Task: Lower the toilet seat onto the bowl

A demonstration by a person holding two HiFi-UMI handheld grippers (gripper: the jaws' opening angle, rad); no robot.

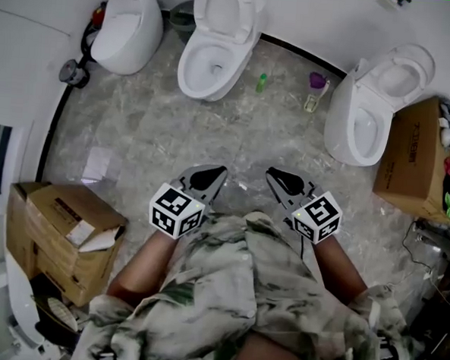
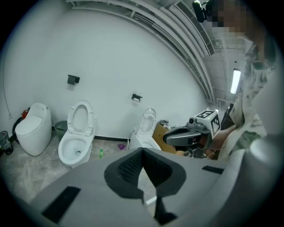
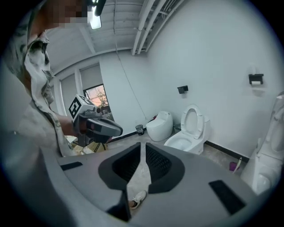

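White toilet seat (image 1: 250, 13) raised upright, long axis vertical, left gripper (image 1: 219, 171) and right gripper (image 1: 272, 173) clenched empty

The middle toilet's white oval seat (image 1: 228, 10) stands upright against the tank, above its open white bowl (image 1: 204, 66) on the marble floor, well ahead of both pairs of jaws and apart from them.
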